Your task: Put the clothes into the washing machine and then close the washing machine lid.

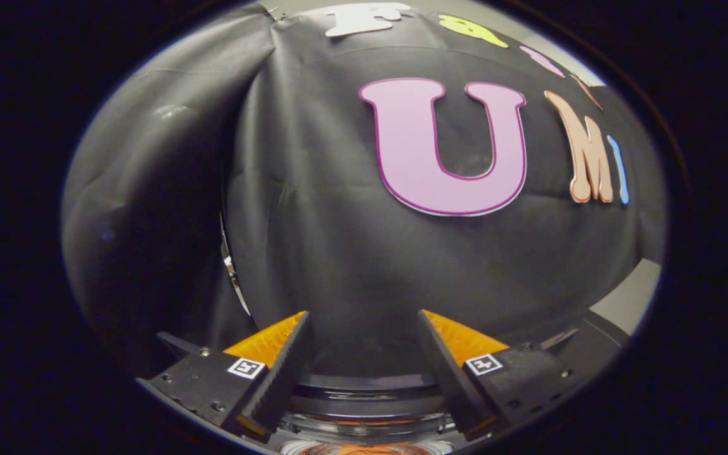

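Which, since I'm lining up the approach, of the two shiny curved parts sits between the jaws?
The round dark-rimmed glass part, low between the gripper's open jaws. The thin chrome strip lies outside them, along the black cloth's fold.

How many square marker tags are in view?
2. One marker tag sits on the base of the left finger, the other marker tag on the base of the right finger. The gripper is open, fingers apart with nothing between them.

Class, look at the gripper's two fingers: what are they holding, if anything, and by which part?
Nothing is held. The gripper is open, its fingers spread apart with an empty gap between them, pointing at the black cloth wall.
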The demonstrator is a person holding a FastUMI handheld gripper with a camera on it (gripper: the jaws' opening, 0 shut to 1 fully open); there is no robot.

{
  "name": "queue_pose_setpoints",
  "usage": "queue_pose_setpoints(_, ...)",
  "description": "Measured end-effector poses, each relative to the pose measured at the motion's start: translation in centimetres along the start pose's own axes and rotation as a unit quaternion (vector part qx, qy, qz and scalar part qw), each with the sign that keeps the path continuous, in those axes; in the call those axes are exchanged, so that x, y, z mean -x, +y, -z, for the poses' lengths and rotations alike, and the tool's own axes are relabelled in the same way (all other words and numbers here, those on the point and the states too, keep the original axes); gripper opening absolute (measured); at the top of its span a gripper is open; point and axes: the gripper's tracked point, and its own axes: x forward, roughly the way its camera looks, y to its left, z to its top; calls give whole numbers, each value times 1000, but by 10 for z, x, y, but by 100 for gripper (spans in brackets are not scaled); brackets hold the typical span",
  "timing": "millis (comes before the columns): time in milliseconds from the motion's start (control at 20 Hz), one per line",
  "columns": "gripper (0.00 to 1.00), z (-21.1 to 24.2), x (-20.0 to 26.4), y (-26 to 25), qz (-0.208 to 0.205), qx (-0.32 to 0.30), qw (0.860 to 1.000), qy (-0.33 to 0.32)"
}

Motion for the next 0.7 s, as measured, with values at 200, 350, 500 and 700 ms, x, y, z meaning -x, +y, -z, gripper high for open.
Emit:
queue_pose_setpoints(200, 99, -1, 17, -3, -3, 4, 1000, -15)
queue_pose_setpoints(350, 99, 2, 31, 0, -1, 5, 1000, -27)
queue_pose_setpoints(500, 99, 4, 44, 0, -3, 5, 999, -36)
queue_pose_setpoints(700, 99, 9, 55, 0, 3, 6, 999, -41)
